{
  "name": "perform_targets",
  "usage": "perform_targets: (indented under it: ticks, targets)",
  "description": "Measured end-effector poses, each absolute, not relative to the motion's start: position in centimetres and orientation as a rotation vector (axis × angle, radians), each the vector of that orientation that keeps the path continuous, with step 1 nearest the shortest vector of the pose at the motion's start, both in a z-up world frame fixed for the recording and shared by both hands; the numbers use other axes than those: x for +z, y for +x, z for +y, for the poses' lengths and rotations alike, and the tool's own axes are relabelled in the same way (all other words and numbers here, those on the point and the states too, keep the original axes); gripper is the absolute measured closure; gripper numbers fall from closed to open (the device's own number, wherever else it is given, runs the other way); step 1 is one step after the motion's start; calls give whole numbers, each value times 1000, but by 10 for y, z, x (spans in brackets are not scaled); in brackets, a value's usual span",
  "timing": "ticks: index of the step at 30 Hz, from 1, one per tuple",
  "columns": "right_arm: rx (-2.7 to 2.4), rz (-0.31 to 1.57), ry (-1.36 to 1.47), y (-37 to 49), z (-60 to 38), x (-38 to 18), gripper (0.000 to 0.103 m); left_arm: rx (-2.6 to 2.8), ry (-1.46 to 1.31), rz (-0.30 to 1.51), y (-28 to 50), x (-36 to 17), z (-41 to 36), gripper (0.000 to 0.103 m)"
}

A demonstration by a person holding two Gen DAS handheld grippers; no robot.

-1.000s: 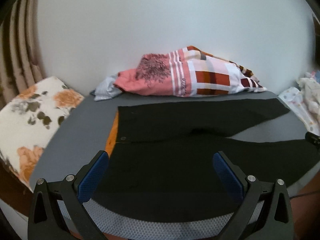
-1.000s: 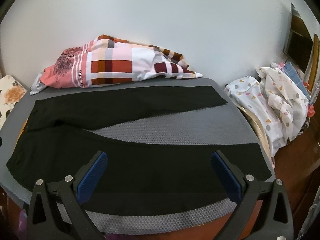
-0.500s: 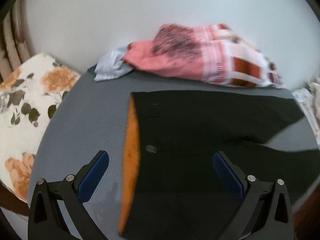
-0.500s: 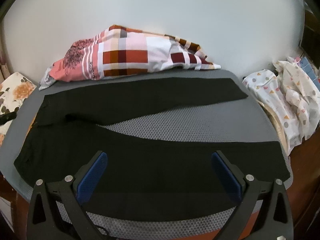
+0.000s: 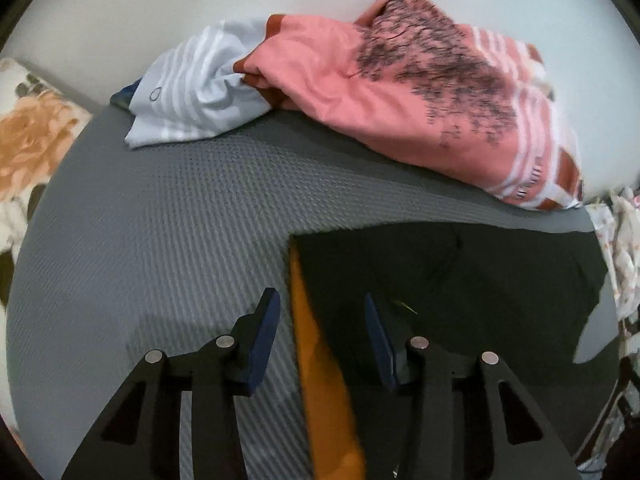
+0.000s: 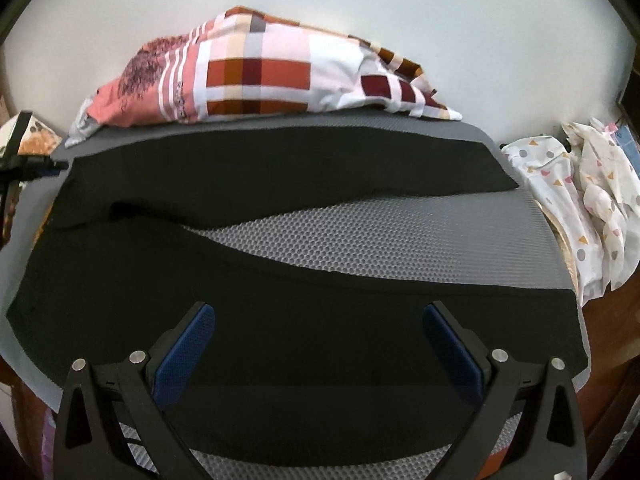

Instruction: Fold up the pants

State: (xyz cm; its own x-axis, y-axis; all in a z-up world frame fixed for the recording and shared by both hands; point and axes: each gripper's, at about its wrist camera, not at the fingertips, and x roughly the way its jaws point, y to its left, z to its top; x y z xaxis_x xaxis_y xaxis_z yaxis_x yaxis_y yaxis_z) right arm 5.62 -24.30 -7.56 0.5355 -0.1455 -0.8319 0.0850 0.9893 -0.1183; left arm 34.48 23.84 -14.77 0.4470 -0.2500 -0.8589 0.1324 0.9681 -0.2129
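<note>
- Left wrist view: the left gripper (image 5: 318,312) is seen pointing down at a grey textured mat (image 5: 160,240); its jaws have just been closing and stand partly apart; between them lies the orange-lined waistband edge (image 5: 312,328) of the black pants (image 5: 460,280), though pressing by the blue pads (image 5: 262,336) cannot be told; the pants spread ahead and to the right of the gripper; a pink patterned bundle (image 5: 400,96) is piled farther ahead.
- Right wrist view: the right gripper (image 6: 319,324) is held with jaws wide apart, nothing gripped; the black pants (image 6: 280,320) lie flat just beyond and beneath it, both legs stretched rightward across the grey textured mat (image 6: 400,236); a spotted white cloth (image 6: 560,200) is heaped at far right.
</note>
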Motion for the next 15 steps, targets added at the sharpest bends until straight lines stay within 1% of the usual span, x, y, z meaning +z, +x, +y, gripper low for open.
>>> perform_targets:
  ticks: [4,5,11,12,13,14,15]
  targets:
    - [-132,1019,-73,62,-237,-82,0,-292,-152,1148,374,-168,247,58]
    - [-130,1023,-77,64,-235,-83,0,-315,-159,1122,376,-167,249,58]
    - [-111,1035,-92,72,-222,-85,0,-437,-247,1136,388,-172,249,58]
    - [-106,1035,-95,72,-221,-85,0,-429,-253,1141,387,-172,249,60]
    - [-102,1036,-97,73,-219,-86,0,-419,-257,1144,385,-173,249,64]
    - [-99,1037,-100,75,-217,-87,0,-392,-236,1142,384,-173,248,80]
    - [-95,1039,-99,76,-215,-87,0,-362,-207,1134,381,-173,244,87]
